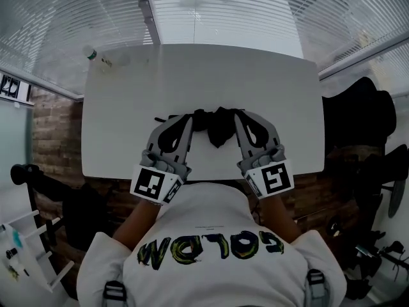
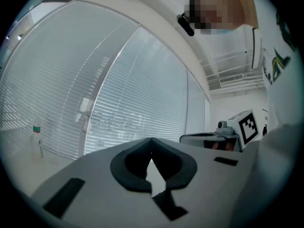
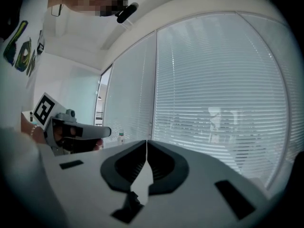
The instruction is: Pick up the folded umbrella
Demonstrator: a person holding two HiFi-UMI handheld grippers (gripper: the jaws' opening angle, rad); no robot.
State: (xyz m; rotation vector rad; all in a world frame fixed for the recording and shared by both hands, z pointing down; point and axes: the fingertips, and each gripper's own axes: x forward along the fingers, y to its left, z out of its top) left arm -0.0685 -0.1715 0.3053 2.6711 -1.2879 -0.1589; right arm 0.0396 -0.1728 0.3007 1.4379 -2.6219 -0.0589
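Note:
The folded umbrella [image 1: 217, 126] is a black bundle lying on the white table [image 1: 243, 75], near its front edge. My left gripper [image 1: 190, 117] lies level on the table with its tip against the umbrella's left side, and my right gripper [image 1: 237, 116] mirrors it on the right side. In the left gripper view the jaws [image 2: 151, 140] meet at the tip with nothing between them. The right gripper [image 3: 146, 142] is closed the same way. A dark scrap [image 3: 127, 209] shows through the gap low between its jaws, and I cannot tell what it is.
A clear plastic bottle [image 1: 96, 55] stands at the table's far left corner, also seen as a bottle [image 2: 36, 139] in front of the window blinds. A black chair [image 1: 361, 117] stands to the right of the table. Brick floor lies on both sides.

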